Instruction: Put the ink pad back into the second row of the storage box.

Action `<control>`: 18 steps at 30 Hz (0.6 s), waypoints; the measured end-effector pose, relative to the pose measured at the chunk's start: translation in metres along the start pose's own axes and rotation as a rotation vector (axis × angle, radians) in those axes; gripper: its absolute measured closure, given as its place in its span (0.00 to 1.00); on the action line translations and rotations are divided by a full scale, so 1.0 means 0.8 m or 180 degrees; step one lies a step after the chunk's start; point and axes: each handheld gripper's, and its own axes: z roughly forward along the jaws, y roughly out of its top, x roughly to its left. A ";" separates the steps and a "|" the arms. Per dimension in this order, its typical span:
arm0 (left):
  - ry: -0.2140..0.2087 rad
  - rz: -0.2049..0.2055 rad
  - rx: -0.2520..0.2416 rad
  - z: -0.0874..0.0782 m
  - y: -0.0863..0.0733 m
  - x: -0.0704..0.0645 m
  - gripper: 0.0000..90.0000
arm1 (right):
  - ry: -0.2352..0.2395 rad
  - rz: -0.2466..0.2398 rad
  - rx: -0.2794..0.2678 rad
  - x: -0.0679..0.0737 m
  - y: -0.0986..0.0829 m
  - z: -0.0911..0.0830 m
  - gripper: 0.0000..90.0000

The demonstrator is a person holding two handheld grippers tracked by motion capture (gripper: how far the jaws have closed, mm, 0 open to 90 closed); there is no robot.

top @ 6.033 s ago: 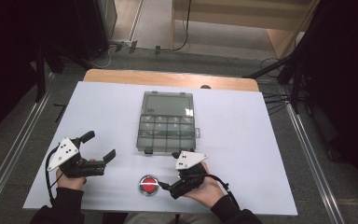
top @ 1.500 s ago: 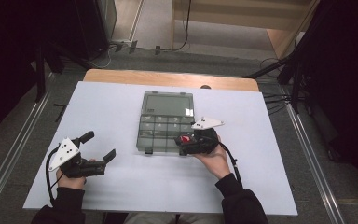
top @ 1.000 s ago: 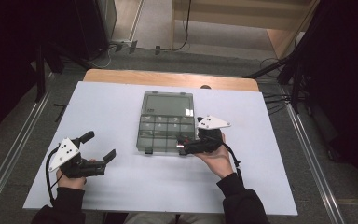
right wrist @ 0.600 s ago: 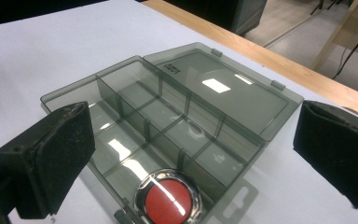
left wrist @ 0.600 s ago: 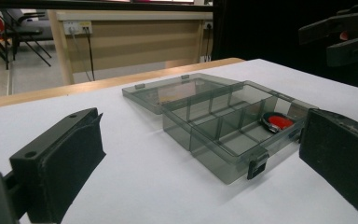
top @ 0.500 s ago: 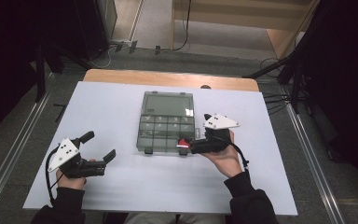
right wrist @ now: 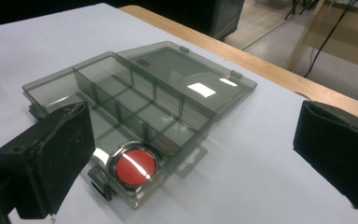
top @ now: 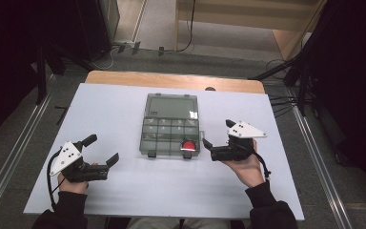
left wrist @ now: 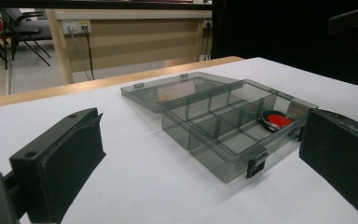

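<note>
A smoky transparent organizer box (top: 170, 130) lies at the table's middle with its lid (top: 171, 106) folded flat on the far side. A round red object with a shiny rim (top: 188, 145) rests in the box's near right compartment, and it is also seen in the left gripper view (left wrist: 277, 120) and the right gripper view (right wrist: 135, 167). My right gripper (top: 218, 134) is open just right of the box, apart from it, with nothing between its pads (right wrist: 58, 154). My left gripper (top: 102, 149) is open and empty at the near left, pointing toward the box (left wrist: 214, 126).
The box's other compartments (right wrist: 121, 100) look empty. The white table top (top: 114, 109) ends in a wooden strip (top: 171, 80) at the far edge. Metal rails (top: 314, 157) run along both sides, and cables lie on the floor beyond.
My right gripper carried the red object from the table's near edge to the box, let it go in the near right compartment and drew back to the right. The left gripper stayed put.
</note>
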 end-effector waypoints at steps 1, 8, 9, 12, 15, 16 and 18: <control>0.0001 -0.0001 0.0001 0.000 0.000 0.000 0.00 | -0.0014 -0.0012 0.0006 -0.001 -0.003 -0.002 0.00; 0.0001 0.0011 0.0017 -0.001 0.000 -0.001 0.00 | -0.0110 0.0002 0.0007 -0.011 -0.020 -0.021 0.00; 0.0000 0.0013 0.0019 -0.001 0.000 -0.001 0.00 | -0.0123 0.0024 0.0000 -0.012 -0.022 -0.023 0.00; -0.0001 0.0016 0.0022 -0.001 0.000 -0.001 0.00 | -0.0152 0.0071 -0.0042 -0.016 -0.023 -0.029 0.00; 0.0003 0.0008 0.0013 -0.002 0.000 -0.001 0.00 | -0.0172 0.0063 -0.0119 -0.015 -0.023 -0.035 0.00; 0.0003 0.0010 0.0019 -0.001 0.000 -0.001 0.00 | -0.0174 0.0057 -0.0173 -0.015 -0.024 -0.038 0.00; 0.0001 0.0013 0.0023 -0.001 0.000 -0.001 0.00 | -0.0180 0.0070 -0.0236 -0.015 -0.028 -0.042 0.00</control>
